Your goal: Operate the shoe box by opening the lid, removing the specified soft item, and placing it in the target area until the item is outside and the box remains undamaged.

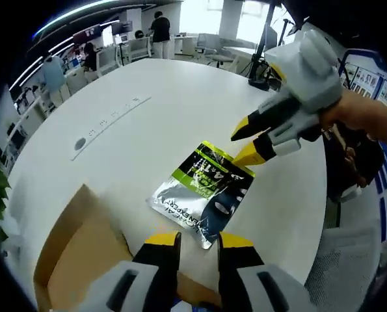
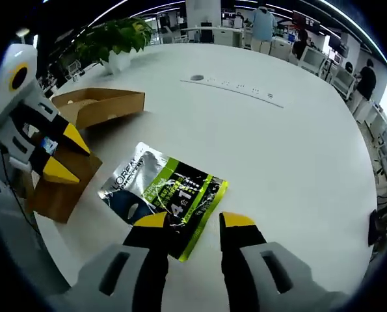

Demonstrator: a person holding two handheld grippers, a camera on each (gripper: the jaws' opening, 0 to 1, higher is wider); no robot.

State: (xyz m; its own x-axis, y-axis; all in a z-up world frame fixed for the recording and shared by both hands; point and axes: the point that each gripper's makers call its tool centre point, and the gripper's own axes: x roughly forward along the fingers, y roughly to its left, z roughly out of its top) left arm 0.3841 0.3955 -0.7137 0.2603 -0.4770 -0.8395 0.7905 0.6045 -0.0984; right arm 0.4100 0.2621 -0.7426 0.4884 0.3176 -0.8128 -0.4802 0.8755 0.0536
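The L'Oréal pouch lies flat on the white counter beside the cardboard shoe box; both grippers' fingers gape, holding nothing.

Big white table w/ potted plant sitting on it; desks behind, people standing there, ceiling strip lights glowing, windows shining bright.

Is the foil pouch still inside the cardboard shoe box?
No. In the right gripper view the foil pouch lies flat on the white table, beside the cardboard shoe box.
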